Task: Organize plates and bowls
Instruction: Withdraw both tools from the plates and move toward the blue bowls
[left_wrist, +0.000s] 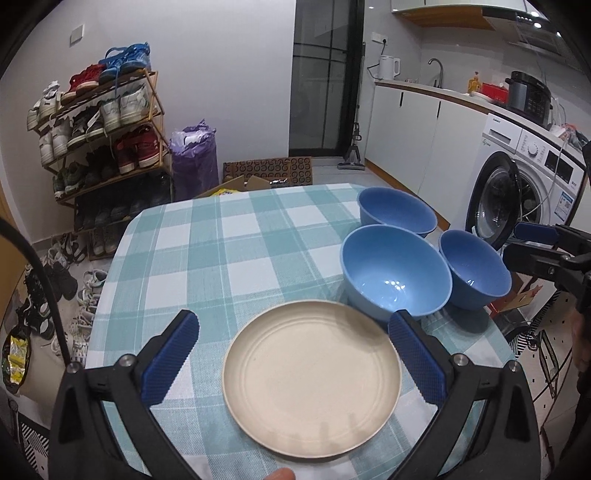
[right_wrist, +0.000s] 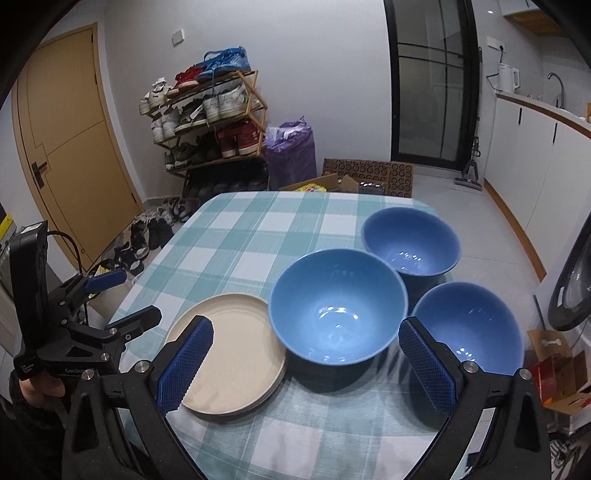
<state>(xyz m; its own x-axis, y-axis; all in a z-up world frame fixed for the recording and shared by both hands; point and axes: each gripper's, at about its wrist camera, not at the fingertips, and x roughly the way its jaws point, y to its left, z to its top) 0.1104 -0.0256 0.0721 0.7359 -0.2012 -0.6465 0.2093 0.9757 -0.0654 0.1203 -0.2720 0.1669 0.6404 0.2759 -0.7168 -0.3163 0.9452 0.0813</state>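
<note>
Plates (right_wrist: 229, 350) sit in a cream stack at the near left of the bench (left_wrist: 221, 240), and in the right wrist view you can see several rims layered at the stack's edge, so that part looks gathered already. Just beside the stack, to its right, stand three blue bowls, all upright and all empty: the middle bowl (right_wrist: 338, 306) nearest the plates, the far bowl (right_wrist: 412, 242) behind it, and the right bowl (right_wrist: 469, 325) at the bench's right edge. The three rims are close together, perhaps touching; you cannot tell for sure.

Your left gripper (left_wrist: 293, 354) hangs above the plate stack with its fingers spread wide and nothing between the blue pads. Your right gripper (right_wrist: 304, 365) hangs above the gap between the middle bowl and the right bowl, fingers equally wide and holding nothing.

As a judgement, you are between steps: the plates are stacked and the bowls are not yet nested. The next move likely calls for closing on one bowl's rim, lifting it clear of its neighbours, and lowering it squarely into another. Watch the right bowl; it stands near the bench edge and a nudge could push it off.
</note>
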